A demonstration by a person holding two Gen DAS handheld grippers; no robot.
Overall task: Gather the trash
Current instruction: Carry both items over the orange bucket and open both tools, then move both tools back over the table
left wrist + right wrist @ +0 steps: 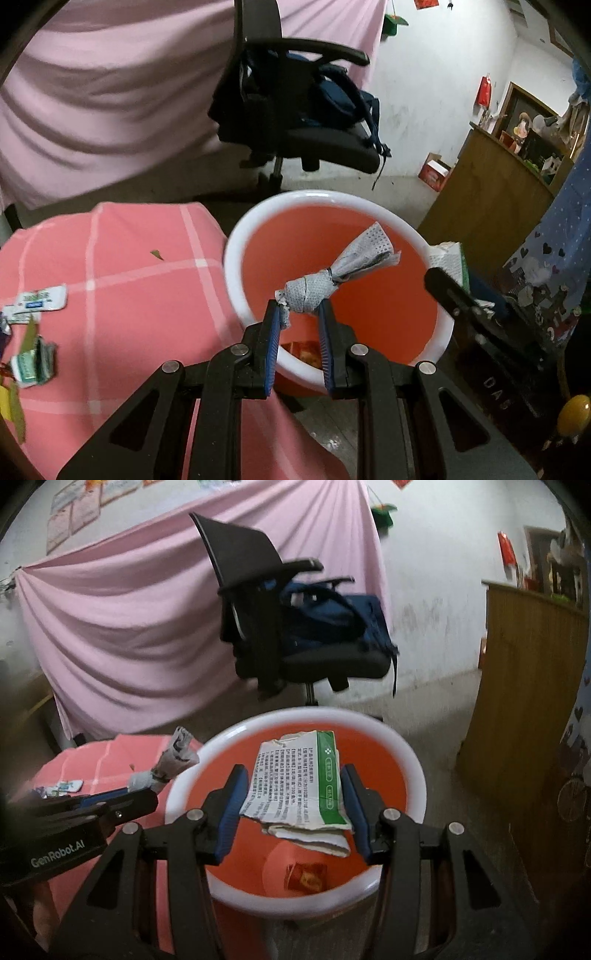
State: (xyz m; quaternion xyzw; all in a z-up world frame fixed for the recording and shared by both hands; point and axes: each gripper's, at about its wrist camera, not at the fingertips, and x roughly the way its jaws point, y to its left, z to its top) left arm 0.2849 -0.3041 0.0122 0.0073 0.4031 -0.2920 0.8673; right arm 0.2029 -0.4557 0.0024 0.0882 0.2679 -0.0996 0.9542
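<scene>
1. My left gripper is closed on a twisted grey wrapper. The blue fingers pinch its near end, and the rest sticks out past the tips.
2. That wrapper hangs over the open bin, which sits just ahead of and below the left fingers.
3. My right gripper squeezes a flattened box from both sides. The box is white with small print and a green stripe.
4. The box fills the gap between the right fingers and is also over the bin.
5. Down in the bin, under the right fingers, lies a small red packet. The picture is blurry there, so I cannot read it.
6. To the left of the left fingers is a pink cloth with more trash on it: a white packet and a green packet.
7. Far ahead of both grippers stands a black chair with a blue bag on the seat.
</scene>
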